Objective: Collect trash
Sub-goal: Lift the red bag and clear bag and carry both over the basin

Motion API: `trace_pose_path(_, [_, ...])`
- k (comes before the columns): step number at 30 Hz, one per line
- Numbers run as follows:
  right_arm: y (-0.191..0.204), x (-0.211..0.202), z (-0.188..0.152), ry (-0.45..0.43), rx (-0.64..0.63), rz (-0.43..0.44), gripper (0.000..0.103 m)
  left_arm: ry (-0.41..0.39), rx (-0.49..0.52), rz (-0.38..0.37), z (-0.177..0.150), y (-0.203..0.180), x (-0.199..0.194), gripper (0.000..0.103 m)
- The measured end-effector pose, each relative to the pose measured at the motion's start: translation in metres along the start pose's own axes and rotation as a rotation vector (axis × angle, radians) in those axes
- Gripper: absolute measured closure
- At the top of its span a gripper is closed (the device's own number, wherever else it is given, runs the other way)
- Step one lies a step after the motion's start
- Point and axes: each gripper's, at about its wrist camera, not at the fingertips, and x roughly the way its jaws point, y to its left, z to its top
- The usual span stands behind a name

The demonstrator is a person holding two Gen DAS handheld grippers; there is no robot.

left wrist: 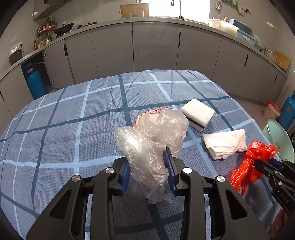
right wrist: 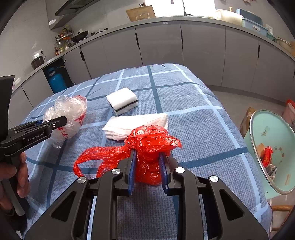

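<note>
A: so where are we with the left gripper (left wrist: 147,162)?
B: we've got it pinched on the clear plastic bag (left wrist: 153,136), above the checked tablecloth (left wrist: 64,120).
A: and the right gripper (right wrist: 147,166)?
B: squeezing the red plastic bag (right wrist: 147,147), mint bin (right wrist: 272,147) just beside the table.

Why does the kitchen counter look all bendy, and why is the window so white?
In both wrist views the fisheye lens bends the counter into an arch. The window is blown out by daylight in both. The clear bag in the left view and the red bag in the right view stay sharp.
</note>
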Motion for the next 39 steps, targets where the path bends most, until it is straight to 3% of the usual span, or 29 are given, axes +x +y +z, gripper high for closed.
trace_pose_path(27, [-0.029, -0.057, 0.002, -0.123, 0.065, -0.004, 0.08, -0.091, 0.095, -0.063, 0.01, -0.055, -0.055, 0.069])
trace_pose_path(39, [-0.078, -0.083, 0.005, -0.187, 0.143, -0.064, 0.08, -0.126, 0.219, -0.15, 0.023, -0.13, -0.064, 0.069])
